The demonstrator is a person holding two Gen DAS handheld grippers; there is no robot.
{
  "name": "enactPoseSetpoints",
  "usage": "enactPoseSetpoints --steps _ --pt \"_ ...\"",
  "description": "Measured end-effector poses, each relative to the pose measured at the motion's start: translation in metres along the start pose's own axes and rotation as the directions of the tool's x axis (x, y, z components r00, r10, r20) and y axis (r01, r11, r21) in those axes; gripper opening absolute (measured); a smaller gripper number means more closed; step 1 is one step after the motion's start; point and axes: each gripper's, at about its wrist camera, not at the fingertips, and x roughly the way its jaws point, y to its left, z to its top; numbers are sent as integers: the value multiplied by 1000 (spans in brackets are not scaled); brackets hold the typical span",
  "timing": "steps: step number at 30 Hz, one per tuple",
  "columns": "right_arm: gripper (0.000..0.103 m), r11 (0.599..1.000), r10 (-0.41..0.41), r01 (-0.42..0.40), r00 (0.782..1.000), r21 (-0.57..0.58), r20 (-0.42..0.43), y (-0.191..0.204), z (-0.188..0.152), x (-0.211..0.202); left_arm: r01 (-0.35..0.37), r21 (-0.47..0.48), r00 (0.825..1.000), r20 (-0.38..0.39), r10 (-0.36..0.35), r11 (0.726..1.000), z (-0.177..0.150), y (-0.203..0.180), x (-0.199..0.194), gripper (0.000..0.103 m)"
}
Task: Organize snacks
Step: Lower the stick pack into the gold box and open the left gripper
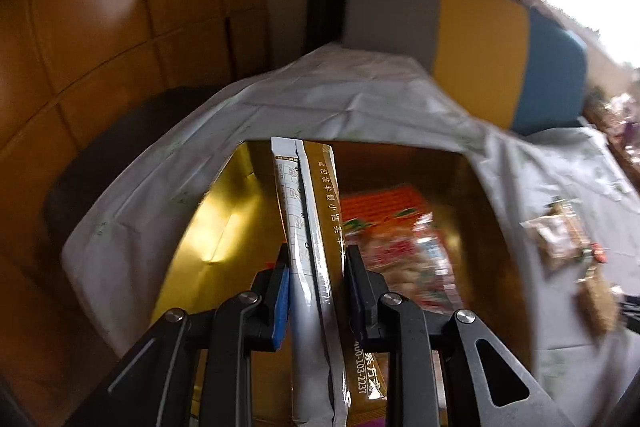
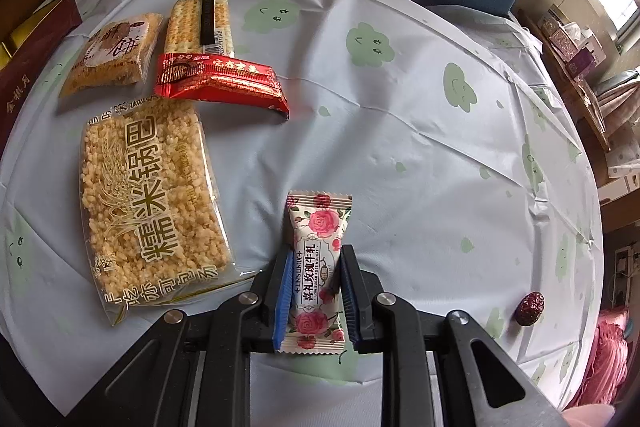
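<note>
Foil sachet (image 1: 316, 267) clenched in left jaws over the box (image 1: 224, 227): light, limp, slippery. Right jaws pinch the nougat (image 2: 316, 267) mid-body, soft.

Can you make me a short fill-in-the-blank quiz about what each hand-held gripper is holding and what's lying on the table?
1. The right hand-held gripper is shut on a nougat candy whose wrapper is printed with pink ____.
2. The left hand-held gripper holds a long sachet above a ____-lined box.
3. The snack bar lying beside the cracker pack has a ____ wrapper.

Missing words: roses; gold; red
</note>
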Motion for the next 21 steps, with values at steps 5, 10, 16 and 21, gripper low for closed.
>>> enactPoseSetpoints --steps 5,10,16,21 --pt "24 1000 0 0 1000 0 1 0 0 0 -30 -11 997 -65 30 999 -16 10 26 27" --pt "24 1000 0 0 1000 0 1 1 -1 0 -43 -26 996 -76 41 999 -25 10 31 31" --pt "24 1000 -1 1 1000 0 2 1 -1 -1 -36 -32 998 -45 35 999 -26 4 16 31" --pt "24 1000 -2 2 1000 -2 2 0 -1 -1 1 -37 1000 -15 -2 999 -27 -4 -4 31"
